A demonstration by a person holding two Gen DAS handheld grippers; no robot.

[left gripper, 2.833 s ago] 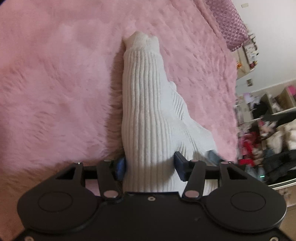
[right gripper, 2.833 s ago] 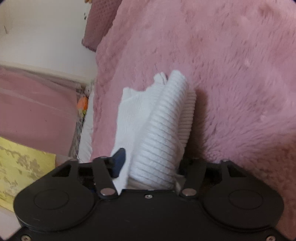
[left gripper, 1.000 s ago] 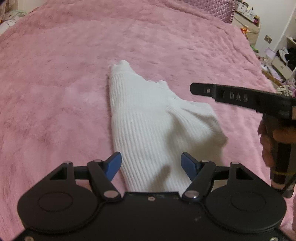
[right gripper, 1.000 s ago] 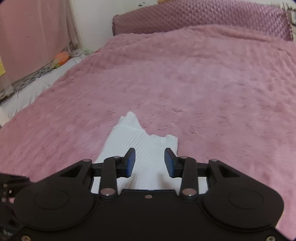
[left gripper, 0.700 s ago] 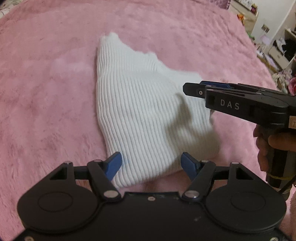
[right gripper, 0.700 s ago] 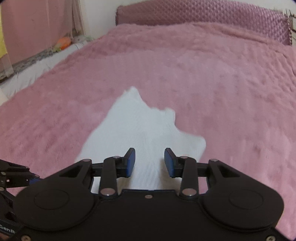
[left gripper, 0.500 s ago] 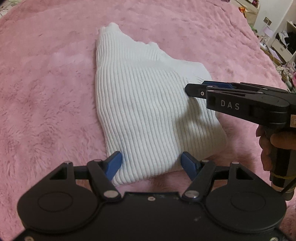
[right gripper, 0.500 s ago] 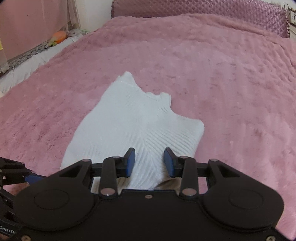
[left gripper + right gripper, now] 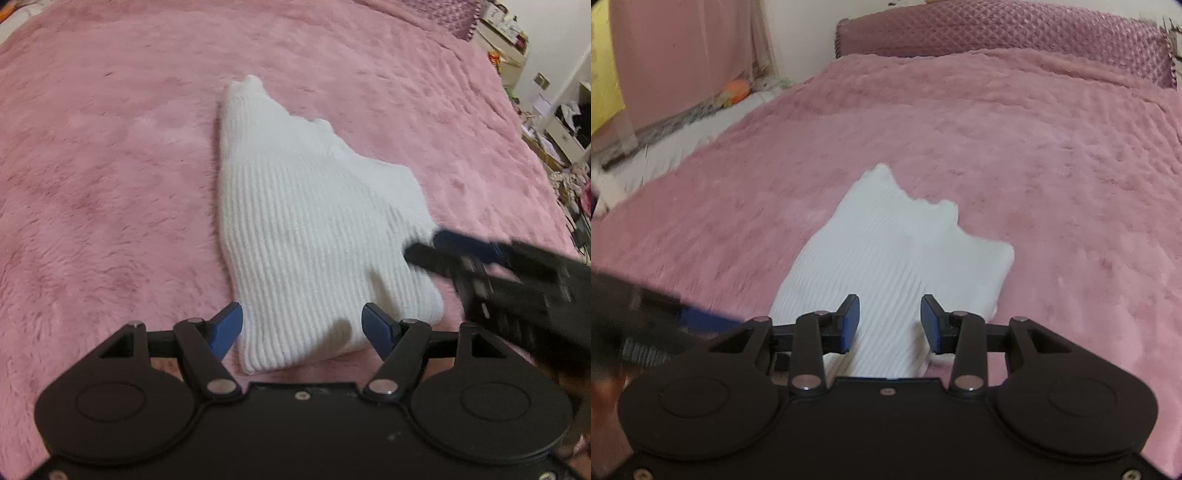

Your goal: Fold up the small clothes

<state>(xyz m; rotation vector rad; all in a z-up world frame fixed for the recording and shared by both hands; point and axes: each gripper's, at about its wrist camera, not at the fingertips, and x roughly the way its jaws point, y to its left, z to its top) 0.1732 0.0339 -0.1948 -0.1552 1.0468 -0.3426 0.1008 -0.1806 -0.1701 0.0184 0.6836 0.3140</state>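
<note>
A white ribbed knit garment [image 9: 314,236] lies folded flat on the pink fluffy bedspread [image 9: 110,184]; it also shows in the right wrist view [image 9: 897,258]. My left gripper [image 9: 302,328] is open and empty, held above the garment's near edge. My right gripper [image 9: 889,323] is open and empty above the garment's near end. The right gripper also shows blurred in the left wrist view [image 9: 517,280], beside the garment's right edge. The left gripper shows blurred in the right wrist view [image 9: 646,325].
The pink bedspread [image 9: 1034,166] spreads wide around the garment. A quilted purple headboard [image 9: 997,40] stands at the far end. Cluttered shelves and furniture [image 9: 554,122] stand beyond the bed's right side. A pink curtain [image 9: 683,55] hangs at the left.
Both grippers let go of the garment, which now lies flat. Both have lifted and drawn back. The right gripper has dropped lower beside the garment's right edge.
</note>
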